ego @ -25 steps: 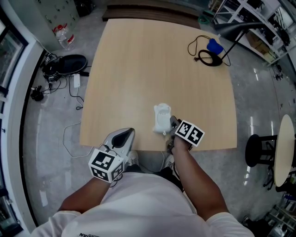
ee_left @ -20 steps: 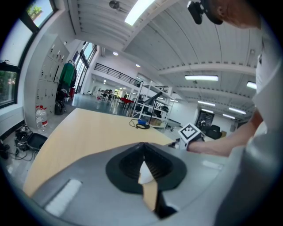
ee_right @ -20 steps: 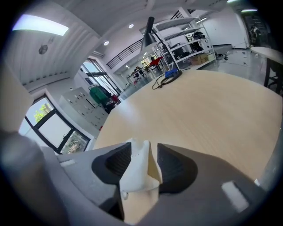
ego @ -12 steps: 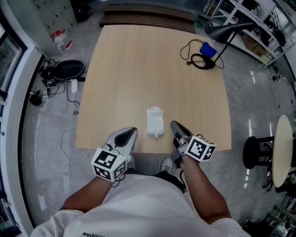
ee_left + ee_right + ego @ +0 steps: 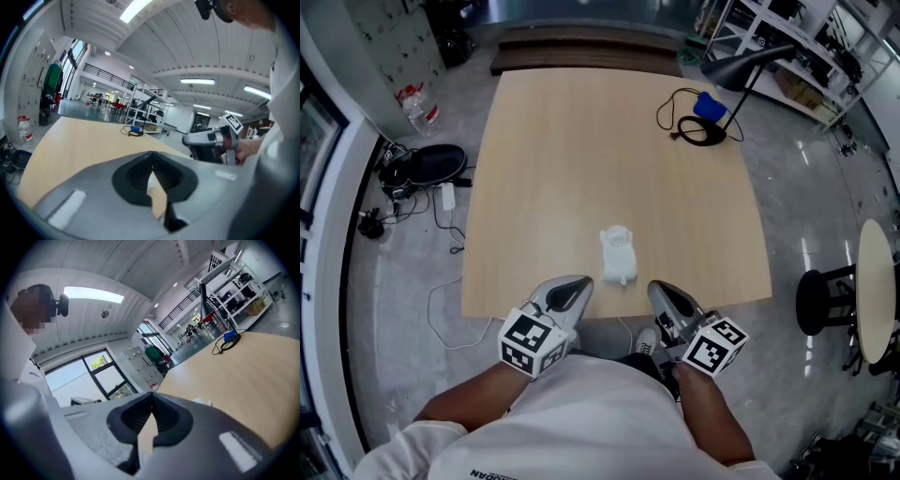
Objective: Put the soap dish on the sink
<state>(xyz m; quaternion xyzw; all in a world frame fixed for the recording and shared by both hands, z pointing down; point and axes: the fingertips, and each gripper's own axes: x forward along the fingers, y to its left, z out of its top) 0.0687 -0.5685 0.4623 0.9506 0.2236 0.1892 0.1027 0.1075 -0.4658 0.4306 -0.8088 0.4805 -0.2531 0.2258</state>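
Note:
A small white moulded piece point(image 5: 619, 254), the sink with the soap dish as far as I can tell, lies on the light wooden table point(image 5: 609, 141) near its front edge. I cannot separate dish from sink at this size. My right gripper point(image 5: 662, 290) hovers off the table's front edge, to the right of and nearer than the white piece, apart from it. Its jaws have just closed and meet with nothing between them point(image 5: 151, 400). My left gripper point(image 5: 576, 285) is shut and empty too point(image 5: 151, 161), just nearer than the piece. The right gripper point(image 5: 212, 139) also shows in the left gripper view.
A black desk lamp point(image 5: 748, 58) stands at the table's far right corner with its base, cable point(image 5: 701, 129) and a blue item point(image 5: 709, 106). On the floor to the left are a water bottle point(image 5: 412, 108) and black gear point(image 5: 427, 164). A stool point(image 5: 825, 300) stands at right.
The right gripper has let go of the white piece, drawn back off the table edge and risen, and its jaws have shut. The left gripper shifted slightly. The piece stays on the table.

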